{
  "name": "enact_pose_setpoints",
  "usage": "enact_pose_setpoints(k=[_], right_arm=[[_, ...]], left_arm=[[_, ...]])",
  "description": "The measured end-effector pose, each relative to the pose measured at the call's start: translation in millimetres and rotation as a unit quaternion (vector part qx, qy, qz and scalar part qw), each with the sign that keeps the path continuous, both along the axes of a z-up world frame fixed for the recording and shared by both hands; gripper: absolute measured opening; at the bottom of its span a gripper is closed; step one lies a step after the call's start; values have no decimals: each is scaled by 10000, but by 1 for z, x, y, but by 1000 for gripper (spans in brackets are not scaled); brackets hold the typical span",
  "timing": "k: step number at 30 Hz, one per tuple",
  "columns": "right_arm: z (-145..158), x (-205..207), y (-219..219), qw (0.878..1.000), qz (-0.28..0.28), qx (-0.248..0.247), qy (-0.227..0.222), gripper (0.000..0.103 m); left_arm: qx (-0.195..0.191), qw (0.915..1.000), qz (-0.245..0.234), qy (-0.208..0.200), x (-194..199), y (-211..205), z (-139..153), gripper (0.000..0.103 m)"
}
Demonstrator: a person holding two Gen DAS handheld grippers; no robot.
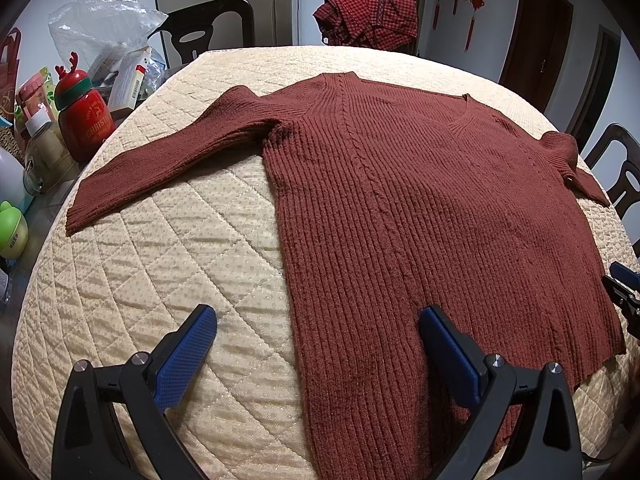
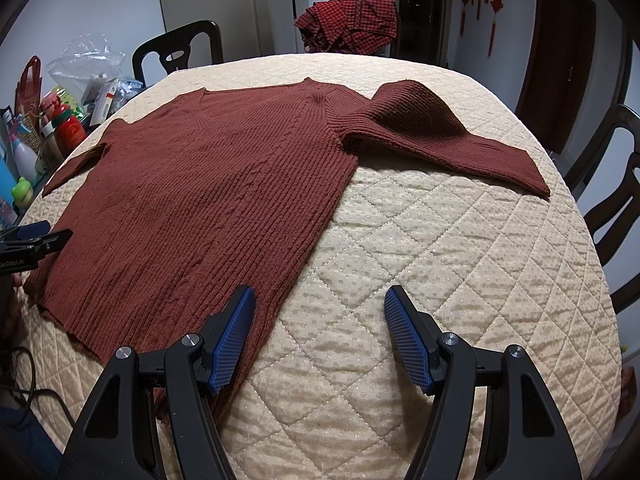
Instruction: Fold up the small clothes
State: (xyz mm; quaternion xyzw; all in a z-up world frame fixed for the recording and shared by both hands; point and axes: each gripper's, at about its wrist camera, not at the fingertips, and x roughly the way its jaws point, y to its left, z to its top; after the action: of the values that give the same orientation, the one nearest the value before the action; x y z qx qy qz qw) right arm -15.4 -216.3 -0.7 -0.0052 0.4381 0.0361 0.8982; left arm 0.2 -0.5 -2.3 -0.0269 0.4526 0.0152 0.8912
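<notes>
Rust-brown ribbed knit sweater (image 1: 420, 208) lies flat on the cream quilted table cover (image 1: 180, 248), sleeves spread toward both side edges. Left gripper (image 1: 318, 320) and right gripper (image 2: 320, 300) — both wide, empty — hover over the hem's two corners.

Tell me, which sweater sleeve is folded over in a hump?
The sleeve by the right tool: this right sleeve is bunched up near the shoulder. The left sleeve lies flat and stretched out straight.
</notes>
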Motion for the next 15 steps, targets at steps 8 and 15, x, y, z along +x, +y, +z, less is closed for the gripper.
enact_pose_setpoints(k=[8, 15], right_arm=[[0, 0, 0, 10000, 3, 0, -1, 67], [0, 0, 0, 10000, 4, 0, 0, 67]], left_arm=[[0, 10000, 9, -35, -2, 0, -2, 103], [16, 10000, 9, -14, -4, 0, -4, 103]])
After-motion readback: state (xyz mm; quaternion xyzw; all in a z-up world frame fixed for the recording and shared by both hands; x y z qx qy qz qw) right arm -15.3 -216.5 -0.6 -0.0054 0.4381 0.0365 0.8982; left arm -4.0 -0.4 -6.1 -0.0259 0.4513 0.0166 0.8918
